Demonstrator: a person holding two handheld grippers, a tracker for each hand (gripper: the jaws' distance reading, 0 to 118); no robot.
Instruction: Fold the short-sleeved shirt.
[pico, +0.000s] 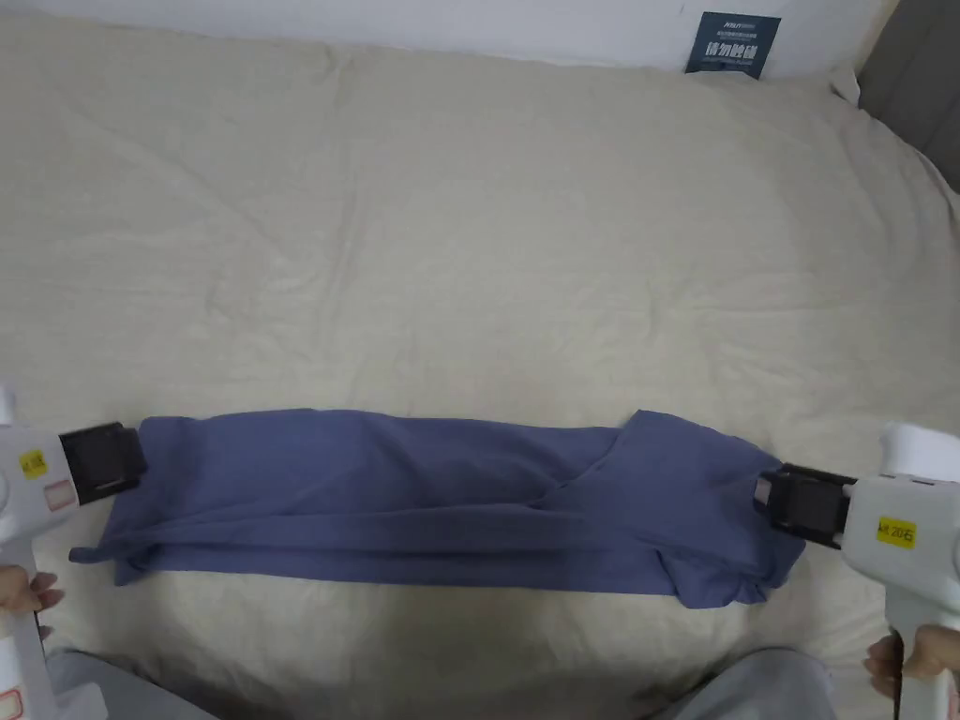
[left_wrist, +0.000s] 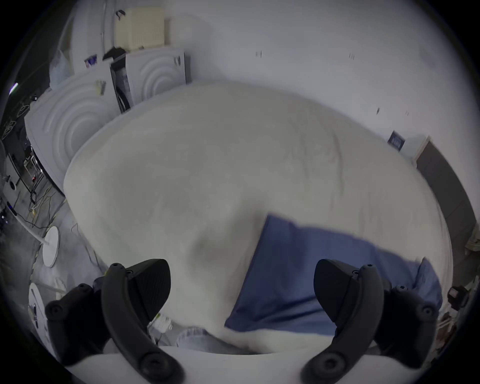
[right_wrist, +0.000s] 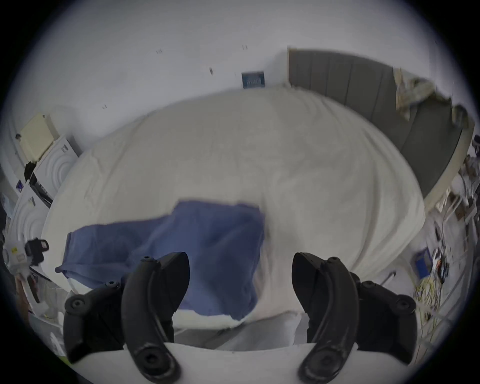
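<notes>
So, shirt (pico: 441, 497): blue, folded into a long narrow band, lying flat across the near part of the bed (pico: 469, 234), running left-right; sleeve end bunched at the right.
L gripper (left_wrist: 241, 288): jaws spread wide, nothing between them; in head view it sits at the shirt's left end (pico: 103, 459), black head just beside the cloth edge, white body angled in from lower left.
R gripper (right_wrist: 240, 280): jaws wide apart, empty; in head view (pico: 806, 506) its black head is at the shirt's right end, pointing inward. Contact w/ cloth: can't tell.
Hands: L hand (pico: 23, 592) and R hand (pico: 914, 656) grip the handles low, near frame bottom.
Writing: yellow stickers on both bodies, too small to make out; dark sign (pico: 732, 43) on wall behind bed, white lettering.
</notes>
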